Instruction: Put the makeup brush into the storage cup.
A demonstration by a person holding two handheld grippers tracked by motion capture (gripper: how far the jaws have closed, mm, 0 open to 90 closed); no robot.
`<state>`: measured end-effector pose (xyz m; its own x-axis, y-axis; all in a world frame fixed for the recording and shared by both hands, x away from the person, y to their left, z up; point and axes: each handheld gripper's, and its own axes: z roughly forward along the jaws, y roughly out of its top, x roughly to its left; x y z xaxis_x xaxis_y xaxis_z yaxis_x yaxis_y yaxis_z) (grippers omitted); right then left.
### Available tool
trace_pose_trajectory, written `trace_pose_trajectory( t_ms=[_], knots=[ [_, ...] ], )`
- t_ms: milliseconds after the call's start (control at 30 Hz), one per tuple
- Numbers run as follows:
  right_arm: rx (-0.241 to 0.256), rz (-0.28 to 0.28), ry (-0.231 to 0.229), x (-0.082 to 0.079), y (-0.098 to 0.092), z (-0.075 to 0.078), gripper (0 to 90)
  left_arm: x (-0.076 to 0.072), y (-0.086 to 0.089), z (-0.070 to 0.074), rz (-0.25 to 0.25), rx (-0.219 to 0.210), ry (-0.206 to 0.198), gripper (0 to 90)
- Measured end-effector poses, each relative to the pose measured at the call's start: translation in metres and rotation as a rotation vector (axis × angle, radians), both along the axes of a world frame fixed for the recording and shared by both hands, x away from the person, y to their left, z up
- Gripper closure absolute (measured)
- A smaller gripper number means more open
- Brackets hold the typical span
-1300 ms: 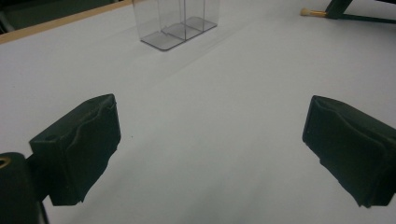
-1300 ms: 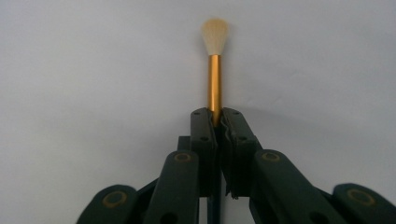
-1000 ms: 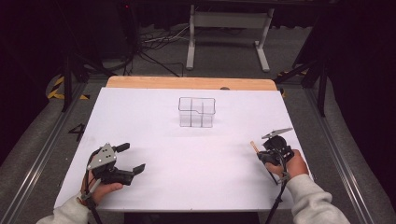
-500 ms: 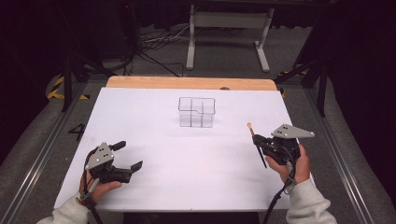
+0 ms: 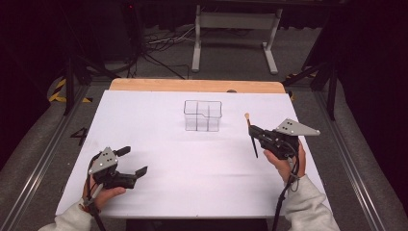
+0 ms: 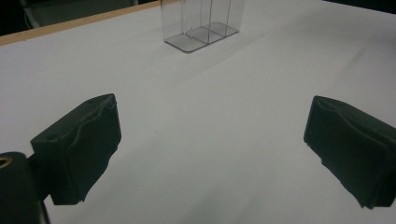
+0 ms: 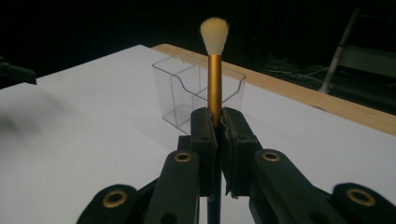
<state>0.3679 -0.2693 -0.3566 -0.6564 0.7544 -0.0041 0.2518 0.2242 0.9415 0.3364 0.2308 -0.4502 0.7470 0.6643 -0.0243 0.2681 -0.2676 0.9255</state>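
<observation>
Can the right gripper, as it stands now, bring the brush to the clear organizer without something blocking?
Probably yes. The right gripper is shut on the makeup brush, bristles up, and only bare white table lies between it and the clear organizer. The left gripper sits far off, open.

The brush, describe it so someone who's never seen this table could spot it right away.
On the white table, look right of the clear plastic organizer to the right claw. Clamped in it is the brush: a thin stick with a gold ferrule and a pale, fluffy tip, the only coloured item there.
</observation>
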Motion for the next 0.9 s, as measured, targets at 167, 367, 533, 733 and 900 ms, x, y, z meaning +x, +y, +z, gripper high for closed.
trace_pose_trajectory(
  t_ms=[167,367,533,733,900],
  knots=[
    [0.033,0.023,-0.049,0.008,0.008,-0.002,84.7,-0.001,0.001,0.000,-0.005,-0.010,-0.001,4.4],
    [0.018,0.051,-0.110,0.018,0.022,-0.003,84.6,-0.002,0.001,0.000,-0.011,-0.005,-0.002,4.4],
    [0.054,0.062,-0.136,0.024,0.031,0.001,84.6,-0.002,0.002,0.000,-0.014,-0.003,-0.002,4.5],
    [0.071,0.066,-0.167,0.031,0.044,0.007,84.7,-0.003,0.002,0.001,-0.010,-0.016,-0.006,4.1],
    [0.095,0.073,-0.189,0.038,0.053,0.010,84.6,-0.005,0.004,0.002,-0.009,-0.029,-0.024,3.2]
  ],
)
